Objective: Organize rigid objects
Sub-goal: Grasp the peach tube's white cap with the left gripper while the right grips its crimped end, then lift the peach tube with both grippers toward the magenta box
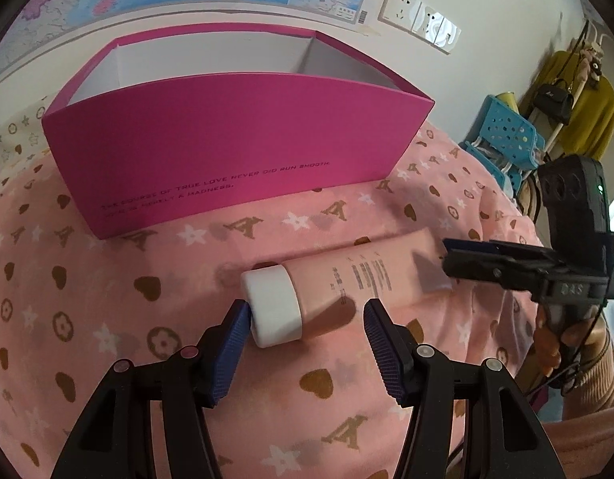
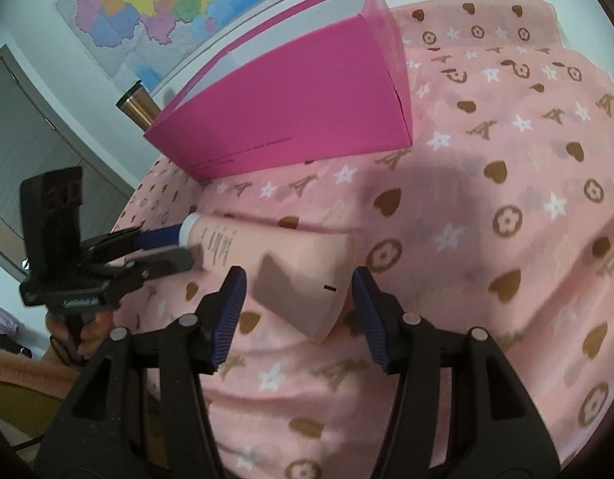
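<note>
The blue ribbed fingers (image 1: pixel 231 343) of the left gripper (image 1: pixel 307 335) are spread around the white cap end of the pale pink plastic tube (image 1: pixel 339 283), one touching the cap. The right gripper (image 2: pixel 297 303) is spread astride its flat crimped end. The tube is left lying on the pink patterned cloth (image 1: pixel 107 279), near the open magenta cardboard box (image 1: pixel 227 151), apparently for a two-ended lift.

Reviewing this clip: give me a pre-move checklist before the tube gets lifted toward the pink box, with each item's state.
1. Tube lies flat on the cloth: ok.
2. Left gripper straddles the white cap: ok.
3. Right gripper straddles the tube's crimped end: ok.
4. Jaws pressing on the tube: not ok, gaps show.
5. Pink box open on top: ok.
6. Box floor free: cannot tell.
</note>
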